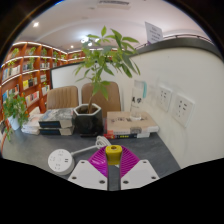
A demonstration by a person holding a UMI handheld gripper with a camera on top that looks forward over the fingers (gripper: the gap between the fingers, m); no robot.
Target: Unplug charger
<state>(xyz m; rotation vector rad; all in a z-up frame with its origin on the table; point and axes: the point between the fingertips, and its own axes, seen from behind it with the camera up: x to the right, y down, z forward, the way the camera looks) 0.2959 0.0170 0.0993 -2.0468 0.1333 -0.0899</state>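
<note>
So the gripper is hanging low over the grey worktop, its two white fingers spread fairly wide with the magenta pads facing in, and there's a small yellow-topped cylinder thing sitting right between the tips. There's a visible gap on both sides, so I'd say it's standing there on its own and nothing is gripped. I honestly can't tell what that yellow thing is.

The charger part is trickier. Just left of the fingers there's a round white socket puck with a cord lying on the worktop, which looks like the likeliest thing to unplug from. I can't make out an actual plug seated in it, though. On the white wall to the right I count two white wall outlet plates, also possible candidates, well beyond the fingers.

Other stuff: one leafy green plant in a black pot in the middle, probably parked there for decoration, one light wooden box beside it with a small white gadget standing on top, and one long bookshelf full of books off to the left.

My guess is the approach is being lined up low so the fingers can straddle a plug.
</note>
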